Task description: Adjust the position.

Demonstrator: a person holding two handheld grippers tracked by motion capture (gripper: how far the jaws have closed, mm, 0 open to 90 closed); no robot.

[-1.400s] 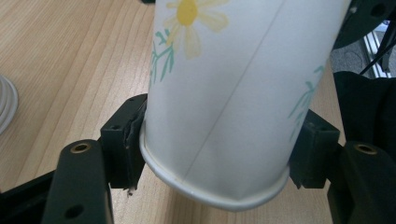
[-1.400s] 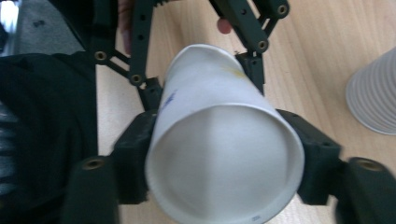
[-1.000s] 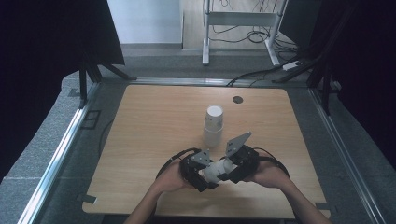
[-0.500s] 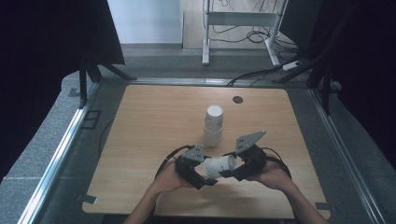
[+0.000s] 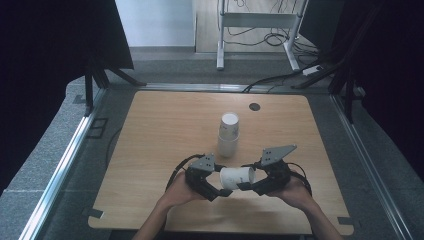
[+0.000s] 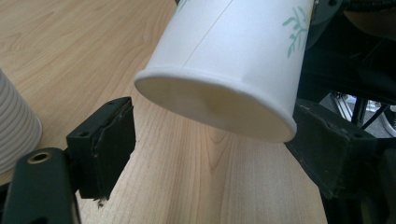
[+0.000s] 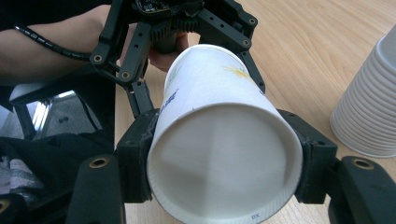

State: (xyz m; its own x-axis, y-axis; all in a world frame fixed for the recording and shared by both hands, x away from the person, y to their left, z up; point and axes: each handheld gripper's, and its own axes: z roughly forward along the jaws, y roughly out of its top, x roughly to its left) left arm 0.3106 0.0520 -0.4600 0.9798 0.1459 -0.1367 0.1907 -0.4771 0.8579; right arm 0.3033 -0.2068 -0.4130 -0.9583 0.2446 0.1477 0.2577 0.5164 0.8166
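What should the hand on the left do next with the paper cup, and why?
Probably close the left gripper a little more on the paper cup. Its jaws have just been closing, yet a gap shows beside one pad, while the right gripper clamps the cup's other end.

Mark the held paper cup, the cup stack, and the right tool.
paper cup (image 7: pixel 219 154): right gripper view, inner base of the cup.
cup stack (image 5: pixel 229 131): high view, side wall of the stack.
right tool (image 5: pixel 248 186): high view, between its fingertips, at the cup's end.
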